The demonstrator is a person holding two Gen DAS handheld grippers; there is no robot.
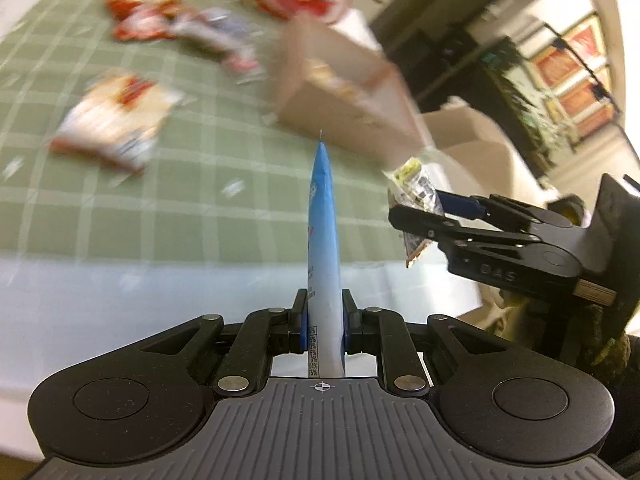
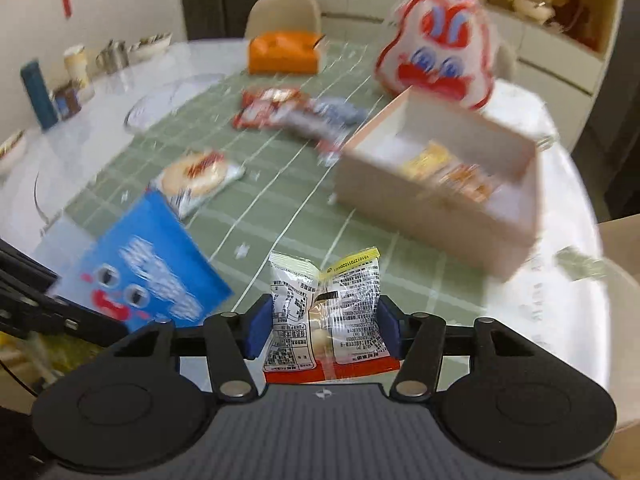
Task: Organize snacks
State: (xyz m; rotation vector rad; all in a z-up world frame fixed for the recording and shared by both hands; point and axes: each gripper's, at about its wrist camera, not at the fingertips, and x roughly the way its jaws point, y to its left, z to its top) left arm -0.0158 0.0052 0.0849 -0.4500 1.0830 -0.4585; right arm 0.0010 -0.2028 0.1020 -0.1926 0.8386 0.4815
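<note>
My left gripper (image 1: 325, 322) is shut on a blue snack packet (image 1: 323, 232), held edge-on above the table's front edge; the packet's blue face (image 2: 140, 272) shows in the right wrist view. My right gripper (image 2: 320, 330) is shut on a clear printed snack packet (image 2: 326, 308) with a yellow top strip; it also shows at the right of the left wrist view (image 1: 416, 196). A beige open box (image 2: 436, 184) holding some snacks stands on the green checked cloth (image 2: 272, 200), ahead and to the right of both grippers. Both views are motion-blurred.
Loose snack packets lie on the cloth: a white-and-red one (image 2: 200, 174), a red one (image 2: 268, 108) and a grey one (image 2: 332, 116). A large red-and-white bag (image 2: 440, 48) stands behind the box. An orange tissue box (image 2: 284, 52), a glass plate (image 2: 168, 100) and cups stand farther back.
</note>
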